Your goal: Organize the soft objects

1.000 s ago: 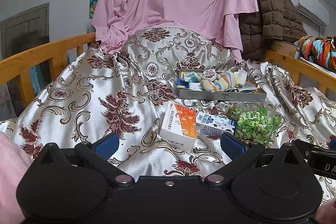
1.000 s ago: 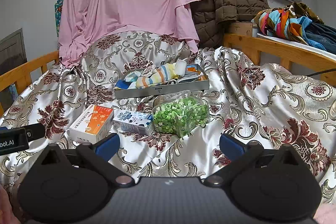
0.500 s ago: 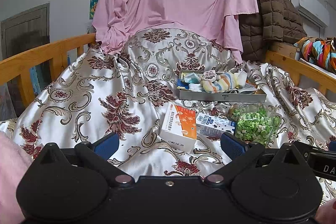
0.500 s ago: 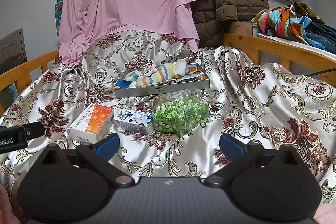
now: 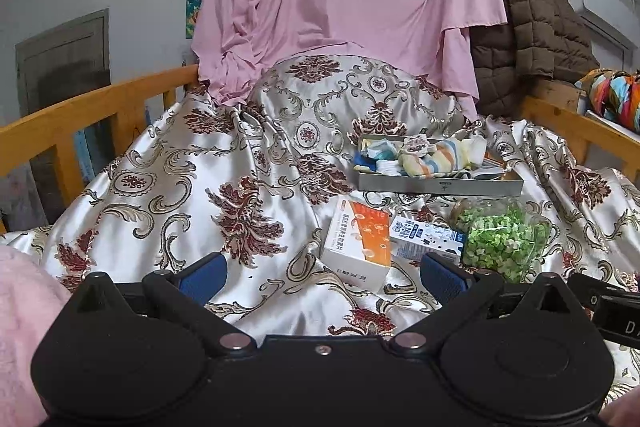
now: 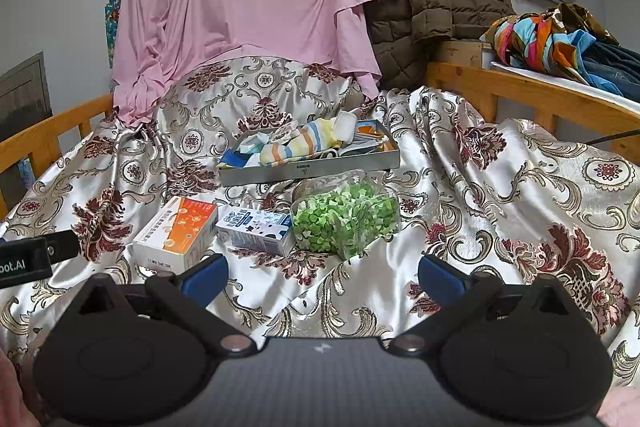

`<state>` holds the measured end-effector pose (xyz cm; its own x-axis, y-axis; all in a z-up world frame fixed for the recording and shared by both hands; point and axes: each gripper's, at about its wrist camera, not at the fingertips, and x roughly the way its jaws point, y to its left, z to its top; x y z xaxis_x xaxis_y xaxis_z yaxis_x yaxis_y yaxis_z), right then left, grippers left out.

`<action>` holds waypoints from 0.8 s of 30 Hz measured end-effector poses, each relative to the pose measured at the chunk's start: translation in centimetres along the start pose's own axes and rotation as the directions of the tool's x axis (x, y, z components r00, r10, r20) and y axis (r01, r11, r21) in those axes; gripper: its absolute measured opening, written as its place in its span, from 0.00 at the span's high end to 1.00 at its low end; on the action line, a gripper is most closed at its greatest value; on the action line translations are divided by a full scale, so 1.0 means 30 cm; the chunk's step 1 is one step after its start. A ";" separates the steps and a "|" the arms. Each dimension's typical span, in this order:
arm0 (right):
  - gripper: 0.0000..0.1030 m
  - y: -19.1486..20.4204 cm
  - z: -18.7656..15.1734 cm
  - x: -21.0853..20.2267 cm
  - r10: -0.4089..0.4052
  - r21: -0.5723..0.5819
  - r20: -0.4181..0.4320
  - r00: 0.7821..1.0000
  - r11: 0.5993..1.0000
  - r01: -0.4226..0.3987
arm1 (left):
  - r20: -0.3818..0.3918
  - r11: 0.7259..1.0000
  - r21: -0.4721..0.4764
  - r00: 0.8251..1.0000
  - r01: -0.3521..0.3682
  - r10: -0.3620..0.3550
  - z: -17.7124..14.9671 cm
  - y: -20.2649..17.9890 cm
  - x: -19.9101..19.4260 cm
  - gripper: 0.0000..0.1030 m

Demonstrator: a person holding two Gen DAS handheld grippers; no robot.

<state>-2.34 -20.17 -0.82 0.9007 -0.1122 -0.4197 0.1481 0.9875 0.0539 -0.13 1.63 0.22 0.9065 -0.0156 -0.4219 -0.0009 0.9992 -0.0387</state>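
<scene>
**On the bed: socks sit in the tray, both grippers wait with nothing in them**

On the flowery bed cover, at about 12 o'clock from both grippers, sits a grey metal tray. Soft things are piled in it: a striped sock, a blue and white cloth at its 9 o'clock end, and a few more bits I can't make out.

Just this side of the tray, 3 other things lie in a row. An orange and white box is at 10 o'clock from the right gripper. A small blue milk carton is next to it, touching or nearly so. A clear bag of green bits is at 12 o'clock, right beside the carton.

The left gripper has its jaws wide apart w/ nothing between them. Same for the right gripper: jaws spread, nothing held. Both hang low near the front edge of the bed, well apart from the tray.

Which step? Can't settle it. Soft stuff already in the tray fits a job near done, w/ hard things left out on purpose. It also fits a sort still going, if the squishy bag counts as soft. So no sure next move; any reach would need to go forward, toward 12 o'clock.
</scene>
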 end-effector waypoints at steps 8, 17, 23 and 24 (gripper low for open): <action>0.00 0.001 0.002 0.000 0.000 0.000 -0.001 1.000 1.000 0.000 | -0.007 0.999 -0.010 0.999 0.051 -0.051 0.000 -0.008 -0.005 0.01; 0.00 0.001 0.003 0.000 0.000 0.000 -0.001 1.000 1.000 0.000 | -0.009 0.998 -0.018 0.998 0.059 -0.059 -0.004 -0.010 -0.006 0.01; 0.00 0.001 0.004 0.000 0.000 0.000 -0.002 1.000 1.000 0.000 | -0.006 0.998 -0.016 0.998 0.061 -0.061 -0.005 -0.007 -0.006 0.01; 0.00 0.001 0.005 0.000 0.000 0.000 -0.002 1.000 1.000 0.000 | -0.003 0.998 -0.016 0.998 0.062 -0.062 -0.005 -0.006 -0.008 0.01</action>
<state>-2.28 -20.15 -0.69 0.8997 -0.1124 -0.4217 0.1485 0.9875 0.0537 -0.40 1.44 0.19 0.9034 -0.0778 -0.4217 0.0485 0.9956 -0.0796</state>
